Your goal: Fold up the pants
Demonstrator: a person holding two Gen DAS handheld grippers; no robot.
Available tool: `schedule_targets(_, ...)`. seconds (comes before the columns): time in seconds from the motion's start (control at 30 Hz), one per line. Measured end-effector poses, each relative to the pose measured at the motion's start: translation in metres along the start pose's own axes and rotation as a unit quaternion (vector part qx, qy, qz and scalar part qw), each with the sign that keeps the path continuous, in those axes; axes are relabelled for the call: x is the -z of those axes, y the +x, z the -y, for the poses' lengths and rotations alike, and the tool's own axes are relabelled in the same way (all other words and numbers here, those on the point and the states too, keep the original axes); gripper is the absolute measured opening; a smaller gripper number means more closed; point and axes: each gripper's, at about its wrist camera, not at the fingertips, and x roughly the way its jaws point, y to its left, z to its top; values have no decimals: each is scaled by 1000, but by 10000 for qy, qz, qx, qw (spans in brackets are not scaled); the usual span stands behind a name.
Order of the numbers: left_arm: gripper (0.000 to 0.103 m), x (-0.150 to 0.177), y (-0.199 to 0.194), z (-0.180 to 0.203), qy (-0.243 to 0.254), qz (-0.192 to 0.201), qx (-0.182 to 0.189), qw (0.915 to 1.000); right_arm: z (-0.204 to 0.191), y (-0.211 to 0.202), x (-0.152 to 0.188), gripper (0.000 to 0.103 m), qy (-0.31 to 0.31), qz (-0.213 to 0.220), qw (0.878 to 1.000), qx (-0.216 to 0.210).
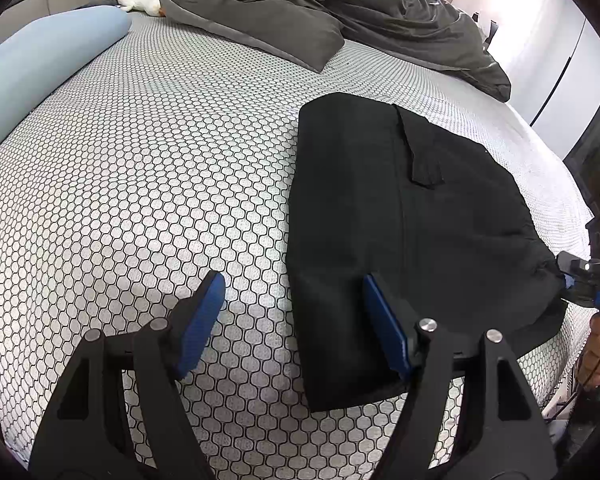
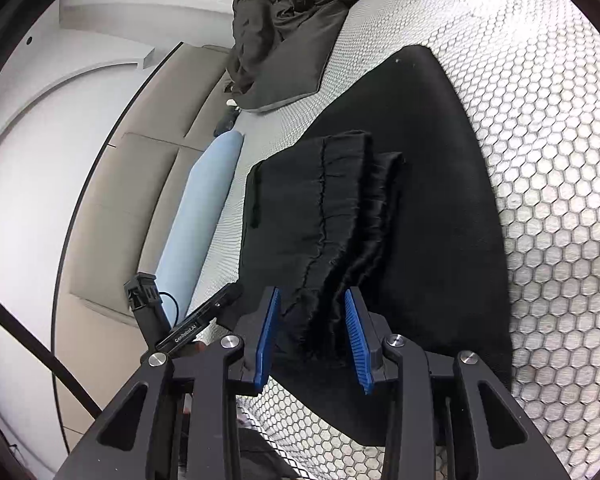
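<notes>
Black pants (image 1: 420, 220) lie folded into a thick stack on the honeycomb-patterned bed cover (image 1: 140, 160). My left gripper (image 1: 293, 280) hovers open over the stack's near left edge, one blue pad above the cover and the other above the fabric, holding nothing. In the right wrist view the pants (image 2: 440, 200) spread ahead, and their gathered waistband (image 2: 332, 208) rises between the blue pads of my right gripper (image 2: 312, 293). The jaws stand slightly apart around the bunched band without clamping it. The right gripper (image 1: 580, 280) also shows at the stack's right edge, held by a hand (image 1: 598, 352).
A crumpled grey duvet (image 1: 320, 4) covers the far part of the bed. A light blue bolster pillow (image 1: 40, 68) lies along the left side by the padded headboard (image 2: 140, 200). A white soft item (image 1: 138, 0) sits beyond it. The bed's edge runs just right of the pants.
</notes>
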Motion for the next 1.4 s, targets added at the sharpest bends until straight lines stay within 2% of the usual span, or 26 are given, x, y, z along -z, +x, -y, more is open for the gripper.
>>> schedule_targets(0.1, 69, 0, 0, 0, 9, -3, -3, 10000, 2, 11, 0, 34, 38, -130, 9995, 292)
schedule_targets(0.17, 69, 0, 0, 0, 13, -5, -14, 10000, 4, 13, -1, 34, 99, -152, 9994, 285)
schedule_targets(0.47, 69, 0, 1, 0, 4, 1, -16, 10000, -7, 11, -14, 34, 53, 178, 9997, -132)
schedule_targets(0.63, 69, 0, 1, -1, 16, -13, 3, 10000, -3, 18, -5, 34, 50, -339, 9989, 324)
schedule_targets(0.87, 69, 0, 2, -2, 26, -16, 5, 10000, -3, 13, 4, 35, -16, -596, 9977, 317)
schedule_targets(0.97, 69, -1, 3, -2, 31, -15, 3, 10000, 2, 11, 3, 36, 37, -526, 9983, 242)
schedule_targets(1.13, 69, -2, 3, -3, 32, -10, -9, 10000, -14, 12, -3, 36, -96, 31, 9997, -208)
schedule_targets(1.2, 69, -2, 4, -4, 27, -16, 2, 10000, -16, 16, -4, 36, -160, -3, 9999, 20)
schedule_targets(1.23, 70, -2, 4, -4, 21, -18, 6, 10000, -15, 18, -3, 35, -135, -17, 9999, 86)
schedule_targets(1.27, 70, -3, 5, -4, 17, -19, 3, 10000, -13, 20, -2, 25, -87, -8, 9999, 124)
schedule_targets(1.3, 70, -3, 5, -4, 18, -19, 8, 10000, -11, 19, -2, 21, -52, 21, 9998, 197)
schedule_targets(1.4, 70, -5, 2, -5, 6, -8, -8, 10000, -18, 8, 0, 17, -74, 109, 9999, 1)
